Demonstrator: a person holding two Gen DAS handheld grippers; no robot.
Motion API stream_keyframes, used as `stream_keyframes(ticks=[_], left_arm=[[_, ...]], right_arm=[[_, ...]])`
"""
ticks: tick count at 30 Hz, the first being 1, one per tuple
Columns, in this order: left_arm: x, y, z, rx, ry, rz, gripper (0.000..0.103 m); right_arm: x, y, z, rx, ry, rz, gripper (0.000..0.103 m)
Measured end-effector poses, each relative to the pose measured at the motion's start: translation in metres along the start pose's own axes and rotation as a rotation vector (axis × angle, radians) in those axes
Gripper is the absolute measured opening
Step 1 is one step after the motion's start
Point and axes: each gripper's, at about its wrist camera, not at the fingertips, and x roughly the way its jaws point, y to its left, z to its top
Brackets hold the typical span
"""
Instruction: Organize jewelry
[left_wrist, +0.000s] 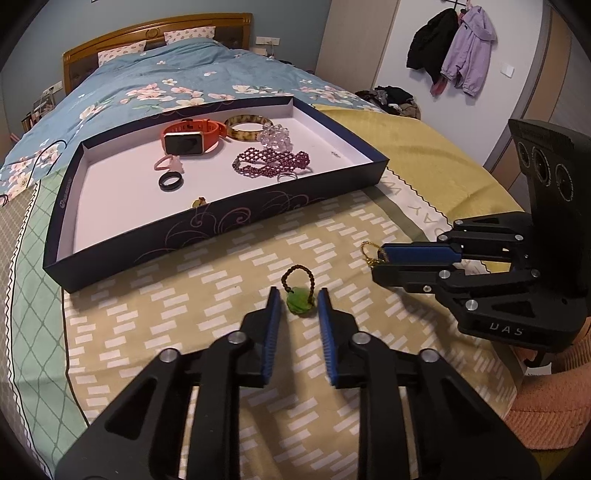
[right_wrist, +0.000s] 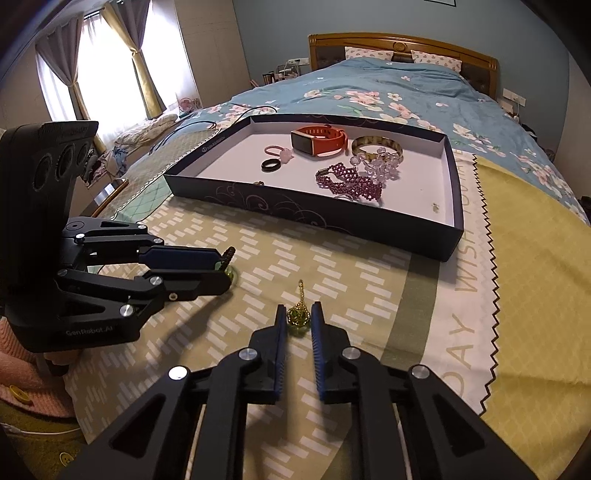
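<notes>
Green stone pendant (left_wrist: 298, 303) on a brown beaded loop lies on the bed between my left gripper's (left_wrist: 297, 295) open jaws; my right gripper's (right_wrist: 298, 314) open jaws flank a gold-chained green bead (right_wrist: 297, 316).

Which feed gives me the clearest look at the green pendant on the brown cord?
The left wrist view. There the green pendant lies unobstructed between the open fingers of the left hand-held gripper, cord loop fully visible. In the right wrist view that gripper's fingers hide most of it; only a green sliver and the cord's end show.
</notes>
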Motion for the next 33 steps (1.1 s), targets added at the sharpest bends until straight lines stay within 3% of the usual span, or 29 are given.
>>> stream_keyframes(ticks=[33], left_arm=[[-0.032,0.009,-0.006,-0.052,-0.087,0.022,0.016]], right_arm=[[-0.016,-0.002,0.013,0.05,-0.106,0.044,0.01]])
